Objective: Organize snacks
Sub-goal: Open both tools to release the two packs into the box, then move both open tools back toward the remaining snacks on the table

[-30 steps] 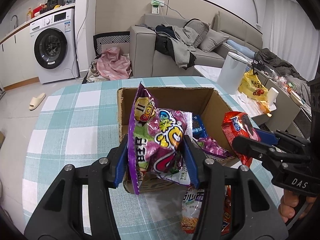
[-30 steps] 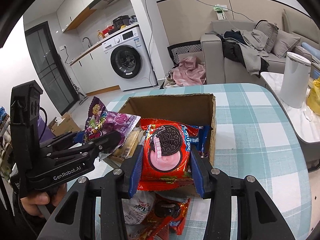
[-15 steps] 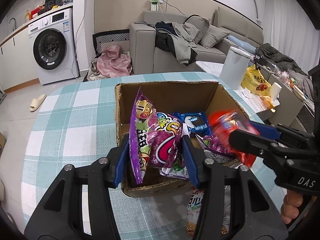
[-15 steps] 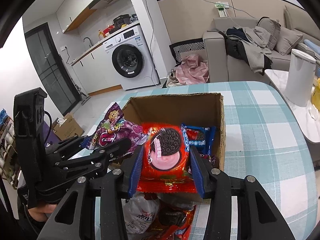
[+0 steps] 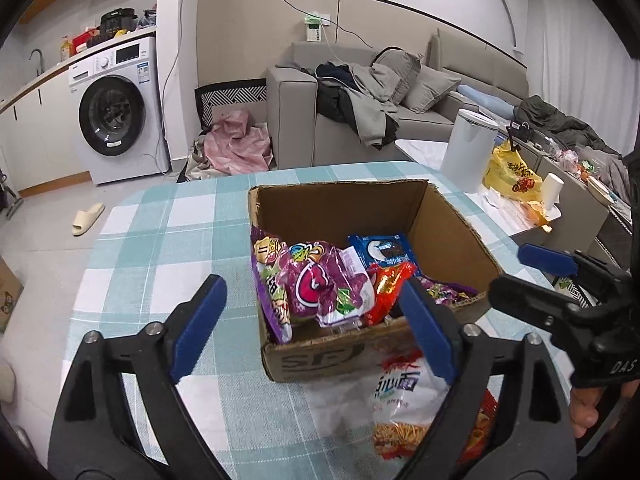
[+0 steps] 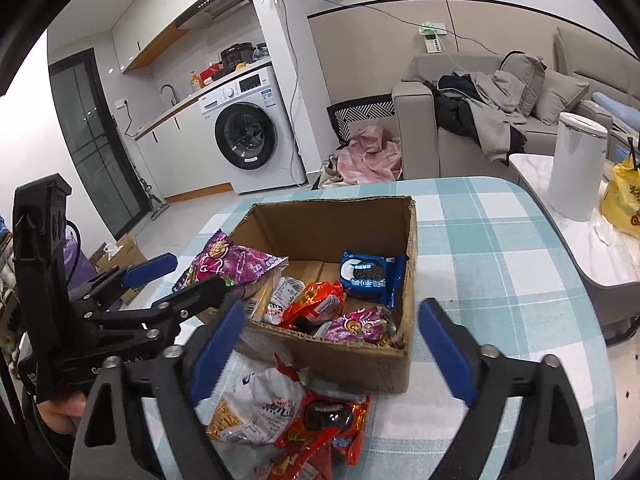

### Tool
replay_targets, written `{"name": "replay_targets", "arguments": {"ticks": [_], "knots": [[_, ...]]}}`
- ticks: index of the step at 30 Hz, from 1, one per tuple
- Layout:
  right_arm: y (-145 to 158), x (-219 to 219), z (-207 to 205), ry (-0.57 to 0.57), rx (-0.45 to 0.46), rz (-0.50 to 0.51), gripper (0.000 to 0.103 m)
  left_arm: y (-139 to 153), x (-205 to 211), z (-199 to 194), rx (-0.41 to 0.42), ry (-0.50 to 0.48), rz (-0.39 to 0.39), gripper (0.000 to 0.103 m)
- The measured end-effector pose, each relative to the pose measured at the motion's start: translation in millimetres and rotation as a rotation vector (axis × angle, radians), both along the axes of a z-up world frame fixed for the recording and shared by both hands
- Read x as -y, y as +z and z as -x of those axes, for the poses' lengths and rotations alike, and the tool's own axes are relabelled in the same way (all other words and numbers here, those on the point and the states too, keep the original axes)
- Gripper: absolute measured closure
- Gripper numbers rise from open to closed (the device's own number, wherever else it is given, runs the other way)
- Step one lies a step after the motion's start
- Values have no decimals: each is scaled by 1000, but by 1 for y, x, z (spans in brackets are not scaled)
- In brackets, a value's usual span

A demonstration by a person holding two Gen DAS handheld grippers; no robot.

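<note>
A cardboard box [image 5: 340, 208] [image 6: 332, 224] sits on the checked table. Inside lie a purple snack bag [image 5: 316, 280] [image 6: 236, 264], a red cookie pack [image 5: 386, 292] [image 6: 316, 300] and a blue cookie pack [image 5: 384, 250] [image 6: 368, 274]. My left gripper [image 5: 314, 320] hovers at the box's near left corner, its jaws opening with nothing pressed between them. My right gripper [image 6: 332, 344] hovers at the near right side, jaws likewise opening and empty. A white noodle-snack bag [image 5: 404, 396] [image 6: 256, 404] and a red pack [image 6: 324, 420] lie on the table in front of the box.
A white bin [image 5: 468, 152] and a yellow bag [image 5: 514, 176] stand on a low table to the right. Behind the table are a grey sofa [image 5: 320, 120] and a washing machine [image 5: 116, 112]. A person's hand [image 5: 584, 408] holds the right gripper.
Both grippers have gone from shut to wide open. The purple bag dropped from the left one and the red cookie pack from the right one, and both now lie in the box.
</note>
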State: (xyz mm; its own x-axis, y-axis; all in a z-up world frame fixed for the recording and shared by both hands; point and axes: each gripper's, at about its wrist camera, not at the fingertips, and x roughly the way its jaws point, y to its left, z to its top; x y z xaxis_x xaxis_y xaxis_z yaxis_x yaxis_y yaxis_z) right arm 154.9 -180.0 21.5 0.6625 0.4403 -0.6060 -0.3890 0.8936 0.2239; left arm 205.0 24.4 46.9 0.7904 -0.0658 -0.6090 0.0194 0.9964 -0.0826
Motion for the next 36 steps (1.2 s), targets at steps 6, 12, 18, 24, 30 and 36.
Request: {"name": "replay_targets", "arguments": {"ticks": [6,12,18,24,30,36], "knots": [[-2,12,11,-17,-1,1,1,4,1,25,26,0,-9,1],[-6,17,24,-7,-8,13,1,0,5,47,16,4,-6,1],[-8,19,38,3,-4,33,0,-3,8,63,13,3,3,1],[-11,18,51,15,2,73,0,-7,9,76,10,4,-6,1],[-18,15,63,40,-2,101,0,-13,8,85,6,13,-8,1],[-22,13,70,57,-10,117,0,-24,5,91,-8,10,6,1]]}}
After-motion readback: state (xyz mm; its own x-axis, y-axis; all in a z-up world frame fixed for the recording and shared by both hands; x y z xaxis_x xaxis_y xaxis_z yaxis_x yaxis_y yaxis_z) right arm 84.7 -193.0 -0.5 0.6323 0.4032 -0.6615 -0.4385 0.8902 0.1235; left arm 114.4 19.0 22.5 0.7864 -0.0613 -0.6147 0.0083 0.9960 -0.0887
